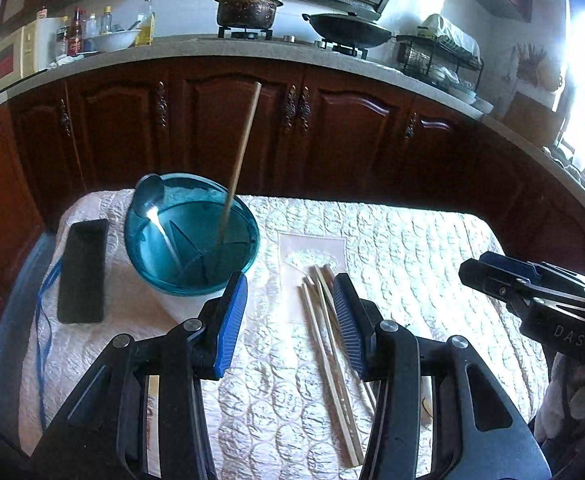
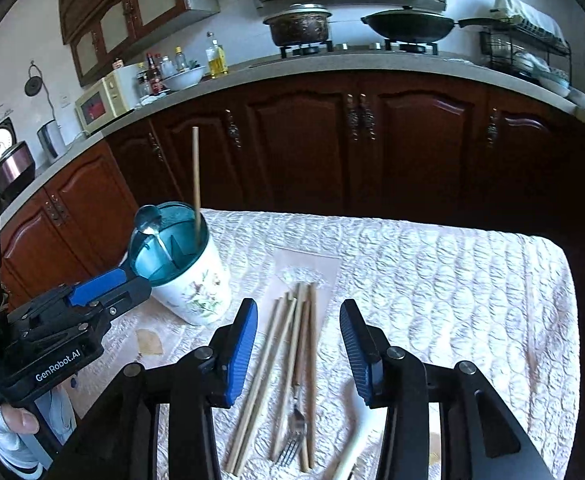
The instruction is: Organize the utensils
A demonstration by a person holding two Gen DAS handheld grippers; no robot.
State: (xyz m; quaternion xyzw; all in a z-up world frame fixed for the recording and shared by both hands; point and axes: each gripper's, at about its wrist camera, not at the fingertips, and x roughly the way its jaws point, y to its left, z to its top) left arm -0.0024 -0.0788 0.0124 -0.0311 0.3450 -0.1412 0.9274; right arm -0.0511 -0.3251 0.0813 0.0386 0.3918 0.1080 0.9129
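Note:
A white utensil holder with a teal divided top [image 1: 191,236] [image 2: 184,264] stands at the table's left. A metal spoon [image 1: 150,200] [image 2: 150,222] and one wooden chopstick [image 1: 241,156] [image 2: 196,176] stand in it. Several loose chopsticks [image 1: 328,344] [image 2: 284,364] lie on the quilted cloth, with a fork [image 2: 294,428] and a white spoon handle [image 2: 354,436] beside them. My left gripper [image 1: 290,312] is open and empty, just left of the chopsticks. My right gripper [image 2: 298,336] is open and empty above the pile; it also shows in the left wrist view [image 1: 492,276].
A black rectangular tray [image 1: 83,272] lies left of the holder, with a blue cord [image 1: 46,320] at the table's left edge. The table [image 2: 452,280] has a white quilted cover. Dark wood cabinets [image 2: 372,140] and a counter with a stove stand behind it.

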